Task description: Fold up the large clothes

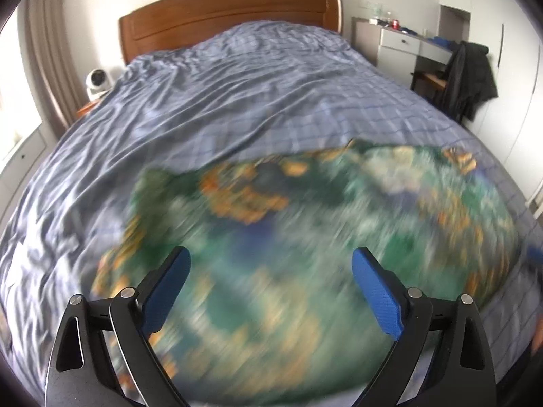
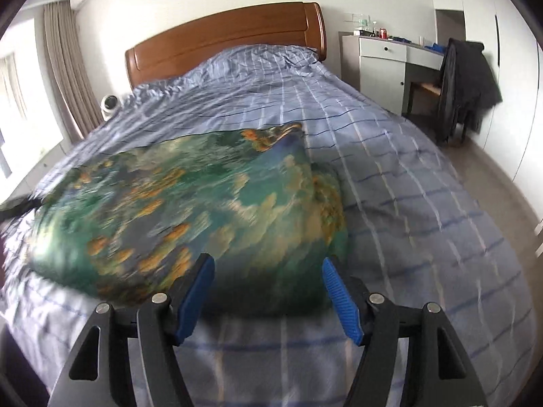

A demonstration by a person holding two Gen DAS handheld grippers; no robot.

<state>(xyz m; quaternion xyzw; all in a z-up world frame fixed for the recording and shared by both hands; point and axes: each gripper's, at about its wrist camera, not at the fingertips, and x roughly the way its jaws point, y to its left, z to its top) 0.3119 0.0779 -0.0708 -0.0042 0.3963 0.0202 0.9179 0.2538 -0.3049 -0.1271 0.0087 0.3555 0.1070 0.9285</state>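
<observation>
Two grippers appear, one per wrist view, each with two blue pads. Left gripper (image 1: 271,286): jaws wide apart above the garment (image 1: 305,244), nothing between the pads, no visible contact with the cloth. Right gripper (image 2: 268,291): jaws apart, less widely, over the garment's (image 2: 190,217) near right edge, nothing clamped.

One garment, printed in green, blue and orange, lies spread on the near half of the bed (image 1: 237,95), much blurred in both views. In the right wrist view its right edge is doubled into a fold whose far corner points toward the headboard (image 2: 224,37); right of that edge the checked cover is bare as far as the bed's right side. In the left wrist view bare, wrinkled cover runs from the garment's left edge to the bed's left side, and from its far edge to the headboard.

One bed, with a blue checked cover and one brown wooden headboard. Left of the bed: one small white round appliance (image 1: 96,81), curtains (image 2: 68,78), a bright window. Right of the bed: open floor, one grey desk (image 2: 387,64) bearing small items, and one chair hung with a dark jacket (image 2: 468,81) against white walls.
</observation>
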